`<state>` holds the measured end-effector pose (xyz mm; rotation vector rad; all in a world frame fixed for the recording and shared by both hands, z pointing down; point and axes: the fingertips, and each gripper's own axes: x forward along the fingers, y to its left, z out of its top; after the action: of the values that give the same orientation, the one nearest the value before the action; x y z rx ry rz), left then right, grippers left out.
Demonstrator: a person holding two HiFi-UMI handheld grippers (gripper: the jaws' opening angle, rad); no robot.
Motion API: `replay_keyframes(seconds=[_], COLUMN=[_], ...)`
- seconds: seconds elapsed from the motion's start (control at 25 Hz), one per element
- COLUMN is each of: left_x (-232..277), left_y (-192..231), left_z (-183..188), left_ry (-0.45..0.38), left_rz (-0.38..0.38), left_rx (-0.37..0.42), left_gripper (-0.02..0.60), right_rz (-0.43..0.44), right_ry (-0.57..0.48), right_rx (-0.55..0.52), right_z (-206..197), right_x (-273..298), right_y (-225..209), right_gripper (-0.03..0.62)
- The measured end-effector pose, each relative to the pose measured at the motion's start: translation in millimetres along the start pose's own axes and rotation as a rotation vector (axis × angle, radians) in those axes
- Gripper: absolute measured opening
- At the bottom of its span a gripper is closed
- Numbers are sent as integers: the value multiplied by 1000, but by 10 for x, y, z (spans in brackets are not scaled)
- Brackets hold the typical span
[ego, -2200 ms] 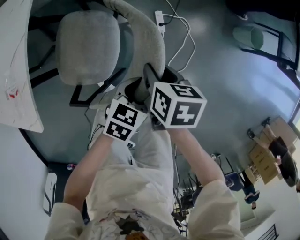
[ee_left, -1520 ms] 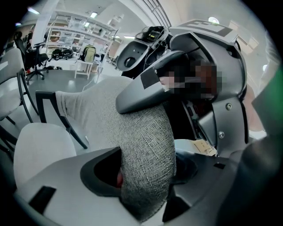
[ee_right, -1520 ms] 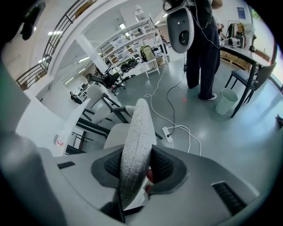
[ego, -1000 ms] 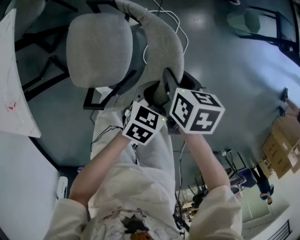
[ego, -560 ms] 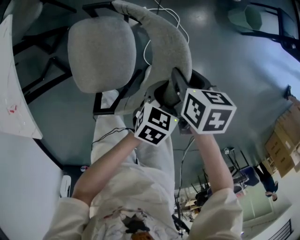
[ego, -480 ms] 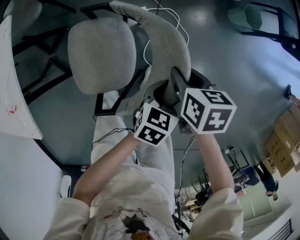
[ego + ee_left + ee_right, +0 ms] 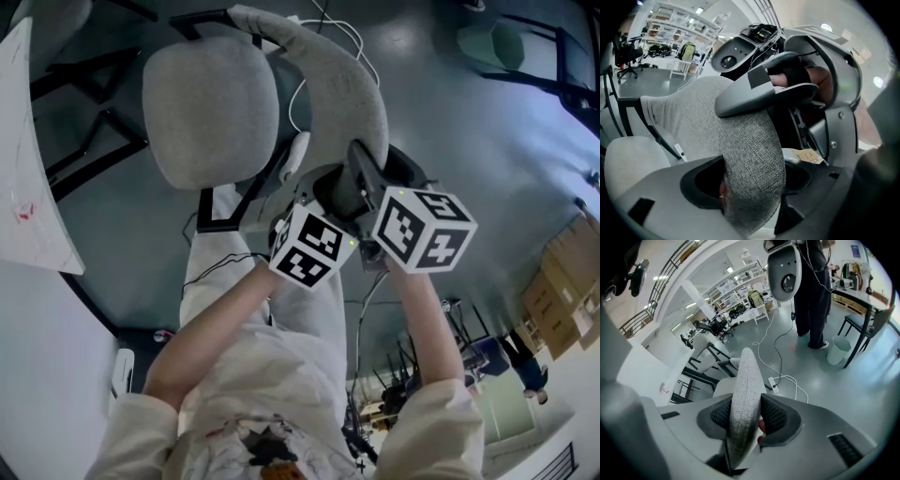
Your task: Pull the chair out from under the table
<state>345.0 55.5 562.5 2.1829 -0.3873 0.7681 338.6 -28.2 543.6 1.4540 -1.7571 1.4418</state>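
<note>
While right gripper (image 7: pixel 745 420) pinches chair back (image 7: pixel 743 373), left gripper (image 7: pixel 752 183) fingers (image 7: pixel 693 185) just opened around it

Rough grey woven cloth on chair (image 7: pixel 211 112), smooth glossy floor (image 7: pixel 450 141)

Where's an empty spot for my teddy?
The grey chair seat is bare, between white table and backrest. So is floor between cables and green bin. Crowded: backrest top, right gripper clamped, left gripper's jaws have just been opening round it.

Right hand-held gripper (image 7: pixel 743 420) clamped on grey chair backrest (image 7: pixel 744 376), white power strip (image 7: pixel 774 387) on floor (image 7: pixel 825 394) behind
</note>
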Motion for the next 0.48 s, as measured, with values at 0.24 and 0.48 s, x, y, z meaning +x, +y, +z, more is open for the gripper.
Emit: replay_keyframes(seconds=[0.24, 0.48], left_x=[-296, -719], left_y=[-57, -23], left_z=[-19, 40], left_ry=[9, -35], left_rz=[-43, -47], left_rx=[5, -17], left_gripper=[305, 305], right_rz=[-102, -160], right_ry=[-2, -35], right_rx=[-3, 90], right_z=[-63, -160], right_x=[-113, -325], right_y=[49, 142], right_gripper=[122, 121])
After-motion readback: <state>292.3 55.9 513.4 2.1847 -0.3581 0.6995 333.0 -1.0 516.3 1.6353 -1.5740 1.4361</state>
